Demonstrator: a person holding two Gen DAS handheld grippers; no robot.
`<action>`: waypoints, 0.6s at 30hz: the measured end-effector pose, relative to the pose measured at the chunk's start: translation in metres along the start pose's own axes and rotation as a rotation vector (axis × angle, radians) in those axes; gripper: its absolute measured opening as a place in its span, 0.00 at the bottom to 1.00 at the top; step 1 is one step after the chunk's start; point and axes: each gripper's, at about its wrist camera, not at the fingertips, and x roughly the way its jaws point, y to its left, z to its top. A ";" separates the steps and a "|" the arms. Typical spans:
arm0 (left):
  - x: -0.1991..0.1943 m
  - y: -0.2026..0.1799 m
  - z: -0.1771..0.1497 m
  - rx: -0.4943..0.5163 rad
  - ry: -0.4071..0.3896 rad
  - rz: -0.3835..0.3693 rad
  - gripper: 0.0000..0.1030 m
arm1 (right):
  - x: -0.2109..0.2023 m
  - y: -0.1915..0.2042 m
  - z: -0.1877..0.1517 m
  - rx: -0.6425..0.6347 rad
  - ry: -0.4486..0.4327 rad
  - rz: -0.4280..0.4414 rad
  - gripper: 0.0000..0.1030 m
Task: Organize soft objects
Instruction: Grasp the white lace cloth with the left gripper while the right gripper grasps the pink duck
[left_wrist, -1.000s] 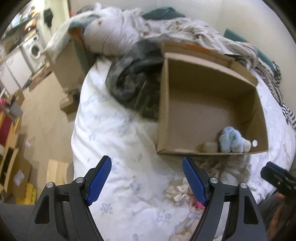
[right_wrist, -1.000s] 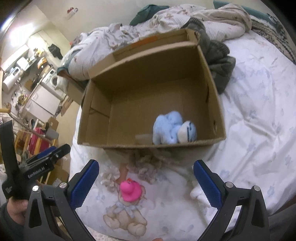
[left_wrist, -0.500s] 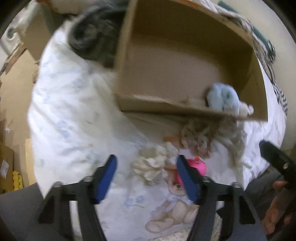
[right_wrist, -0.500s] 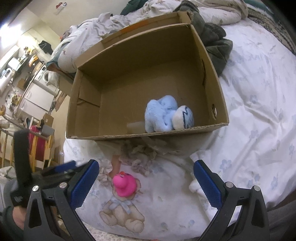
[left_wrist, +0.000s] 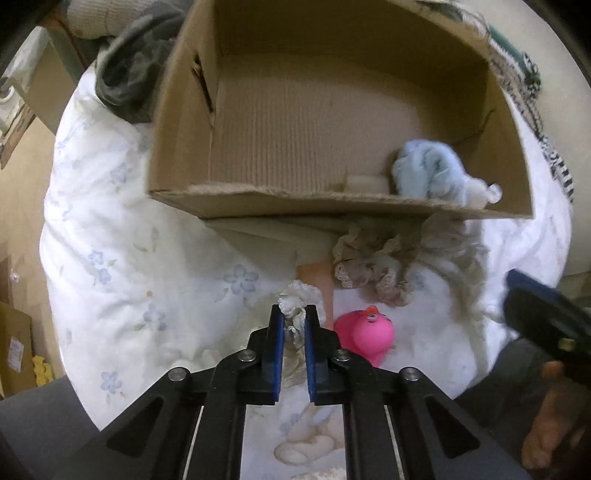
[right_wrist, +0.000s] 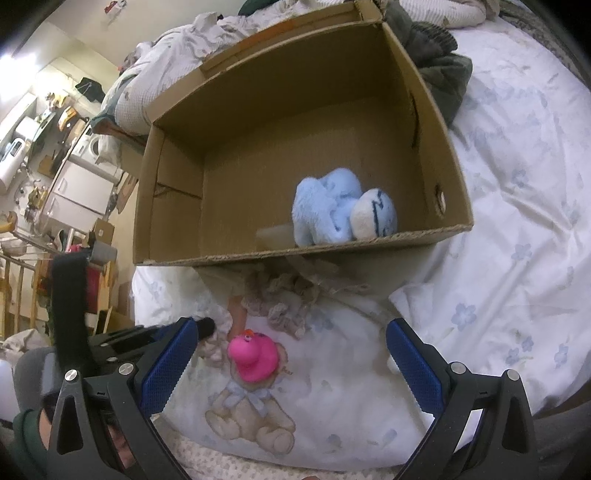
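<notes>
The left gripper (left_wrist: 294, 323) is closed on a cream frill (left_wrist: 293, 308) — a scrap of lacy white fabric bunched between its blue pads (left_wrist: 277, 350), which stand nearly together on the white floral quilt (left_wrist: 147, 280). Just to its right lies a pink duck (left_wrist: 365, 334), close to the frill but apart from the pads. Beyond both, a beige lace piece (left_wrist: 373, 264) spreads up to the near wall of the cardboard box (left_wrist: 184, 122) and seems to run partly under it.

The right gripper (right_wrist: 291, 363) hangs over the quilt with its fingers wide apart, holding nothing; the duck (right_wrist: 253, 356) sits between them and slightly ahead, on a printed teddy bear (right_wrist: 251, 417). The left gripper (right_wrist: 201, 328) shows at that view's left edge, its tip beside the duck.

Inside the box (right_wrist: 177, 206) a light-blue plush (right_wrist: 332, 210) rests against the near wall, toward the right corner (a white patch with dark stitching faces the right camera). Beside it lies a pale flat item (left_wrist: 365, 181), too hidden to identify. A dark green garment (right_wrist: 439, 66) is heaped against the box's far outside corner, with rumpled bedding (right_wrist: 166, 62) behind.
</notes>
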 end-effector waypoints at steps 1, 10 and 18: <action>-0.006 0.001 -0.002 -0.005 -0.014 -0.005 0.09 | 0.002 0.000 -0.001 0.000 0.013 0.004 1.00; -0.035 0.038 -0.007 -0.072 -0.071 -0.001 0.09 | 0.040 0.017 -0.007 -0.044 0.166 0.045 0.87; -0.048 0.049 -0.008 -0.110 -0.094 0.000 0.09 | 0.080 0.043 -0.007 -0.106 0.260 0.015 0.57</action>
